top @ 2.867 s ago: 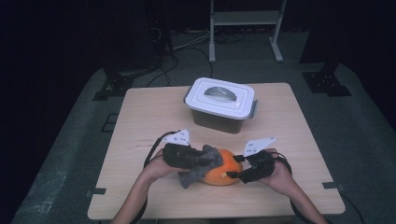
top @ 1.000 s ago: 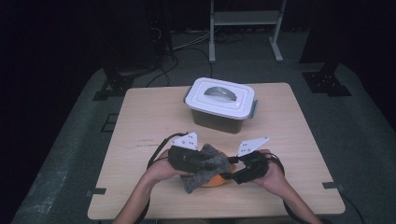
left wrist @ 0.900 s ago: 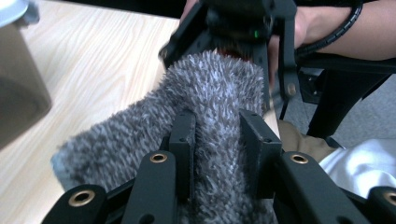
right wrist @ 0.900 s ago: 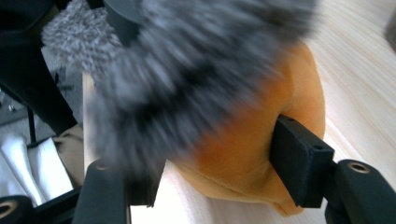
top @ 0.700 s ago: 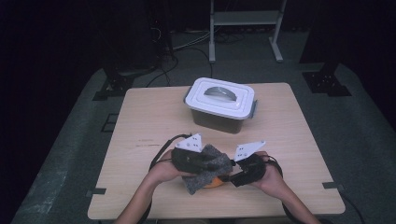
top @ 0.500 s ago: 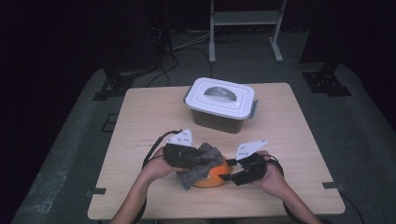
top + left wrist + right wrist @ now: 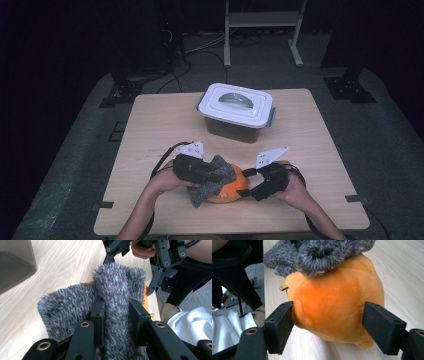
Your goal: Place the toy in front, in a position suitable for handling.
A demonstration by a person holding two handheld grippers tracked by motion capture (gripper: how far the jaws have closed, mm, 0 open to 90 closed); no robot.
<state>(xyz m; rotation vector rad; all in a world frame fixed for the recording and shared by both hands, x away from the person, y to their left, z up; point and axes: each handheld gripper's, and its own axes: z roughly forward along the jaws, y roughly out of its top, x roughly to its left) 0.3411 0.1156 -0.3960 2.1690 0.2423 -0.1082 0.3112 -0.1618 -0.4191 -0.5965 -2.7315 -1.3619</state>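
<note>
An orange plush toy [image 7: 231, 193] lies on the table near the front edge, with a grey fuzzy cloth [image 7: 212, 181] draped over its top and left side. My left gripper [image 7: 201, 173] is shut on the cloth [image 7: 117, 287], its two jaws pinching a fold of it. From the right, my right gripper [image 7: 246, 188] reaches around the plush [image 7: 332, 300]. Its jaws have just been opening: the left jaw still rests at the plush's side, while the right jaw stands off it with a gap. The cloth [image 7: 319, 252] hangs over the top of the plush.
A dark plastic box with a white handled lid [image 7: 236, 111] stands shut at the middle back of the wooden table [image 7: 160, 125]. Its dark wall [image 7: 15, 262] is at the upper left of the left gripper view. The floor around is dark, with cables and stands.
The left gripper has drawn the cloth slightly leftward and down over the plush, baring more orange on the right. The right hand has stayed in place.
</note>
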